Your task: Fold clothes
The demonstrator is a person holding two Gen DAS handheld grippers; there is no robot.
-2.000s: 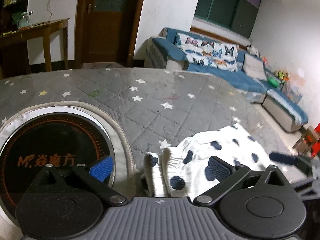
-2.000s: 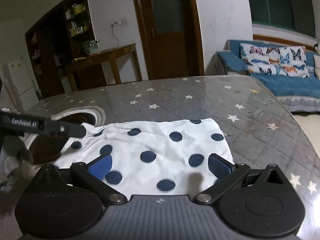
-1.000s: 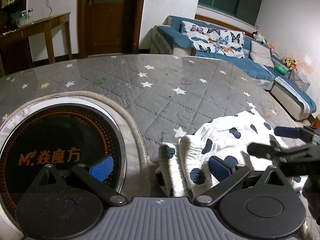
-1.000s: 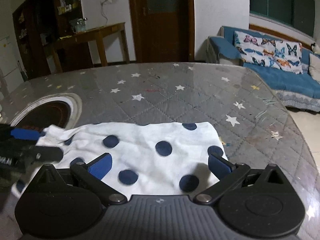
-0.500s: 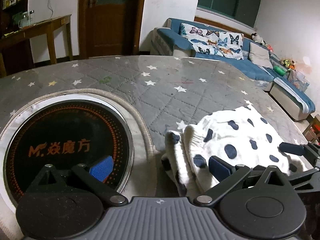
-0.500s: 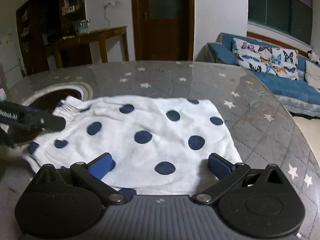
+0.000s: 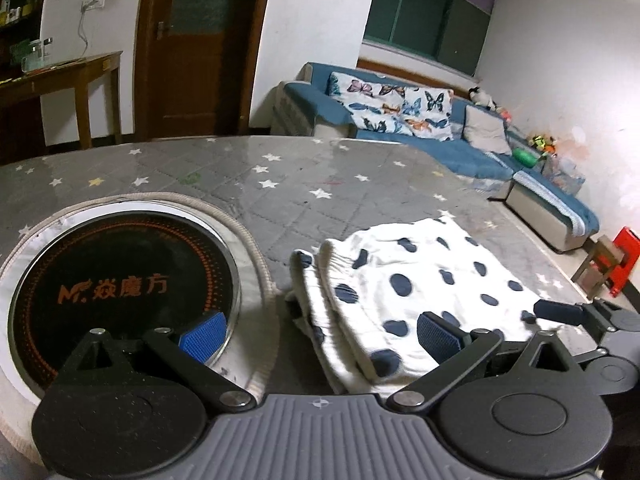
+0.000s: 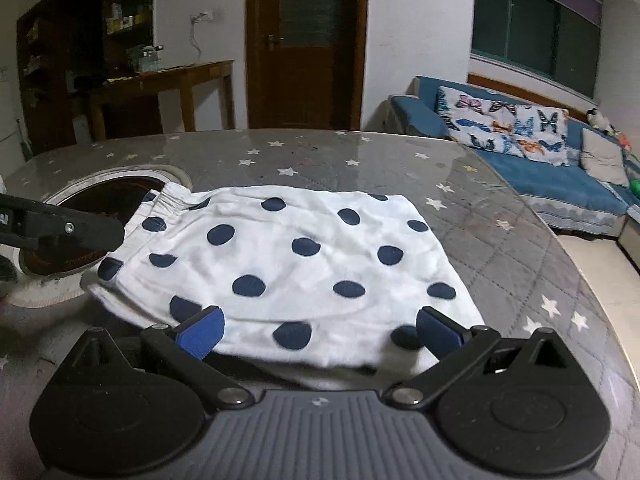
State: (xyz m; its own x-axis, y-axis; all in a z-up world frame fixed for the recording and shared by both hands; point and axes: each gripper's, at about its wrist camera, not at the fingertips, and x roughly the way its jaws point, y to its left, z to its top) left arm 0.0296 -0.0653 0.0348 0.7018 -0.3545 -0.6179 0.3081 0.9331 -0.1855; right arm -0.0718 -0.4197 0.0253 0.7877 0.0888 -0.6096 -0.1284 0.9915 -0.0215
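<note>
A white garment with navy dots (image 8: 304, 256) lies folded flat on the grey star-quilted table (image 8: 360, 156); its elastic waistband end points toward the round cooktop. In the left wrist view the garment (image 7: 404, 284) lies right of centre, its waistband edge between my fingers. My left gripper (image 7: 318, 330) is open and empty, just short of the waistband edge. My right gripper (image 8: 318, 330) is open and empty, at the garment's near edge. The left gripper's finger (image 8: 64, 228) shows at the left of the right wrist view; the right gripper's finger (image 7: 560, 312) shows at the right of the left wrist view.
A round black induction cooktop (image 7: 120, 280) with a pale rim is set into the table left of the garment. Beyond the table are a blue sofa with butterfly cushions (image 7: 400, 112), a wooden door (image 8: 304, 44), a wooden side table (image 8: 176, 80) and a red stool (image 7: 620, 256).
Both grippers stayed open and shifted around the garment. The garment, seen loosely spread before, now lies flatter and squarer, with the waistband end near the cooktop rim.
</note>
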